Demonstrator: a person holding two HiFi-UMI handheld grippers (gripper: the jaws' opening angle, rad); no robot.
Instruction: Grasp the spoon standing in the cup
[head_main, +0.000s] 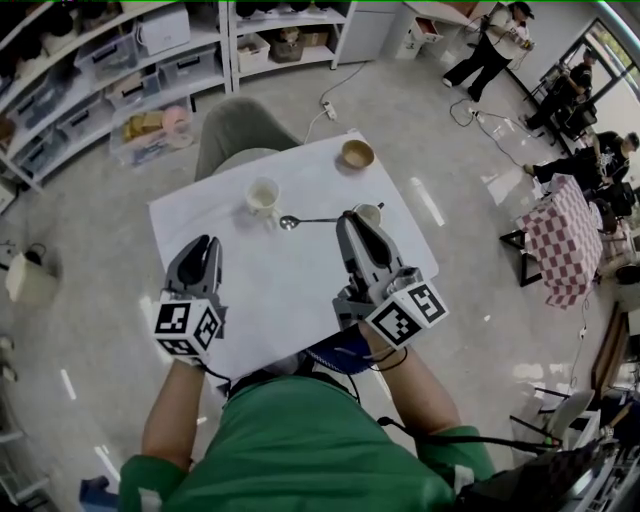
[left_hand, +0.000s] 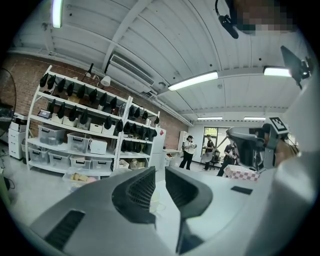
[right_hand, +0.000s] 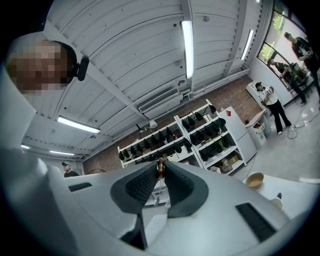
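Note:
My right gripper (head_main: 348, 218) is shut on a metal spoon (head_main: 300, 221). The spoon lies level above the white table (head_main: 280, 290), its bowl pointing left towards a cream cup (head_main: 263, 195). In the right gripper view the spoon's brown handle end (right_hand: 160, 167) sticks up between the closed jaw tips. A second pale cup (head_main: 370, 212) stands just behind the right gripper. My left gripper (head_main: 203, 252) hovers over the table's left side, its jaws a narrow gap apart with nothing between them (left_hand: 160, 186).
A wooden bowl (head_main: 357, 153) sits at the table's far edge, and a grey chair (head_main: 235, 130) stands behind the table. Shelves with bins (head_main: 120, 60) line the back wall. A checked-cloth table (head_main: 560, 240) and people (head_main: 495, 40) are to the right.

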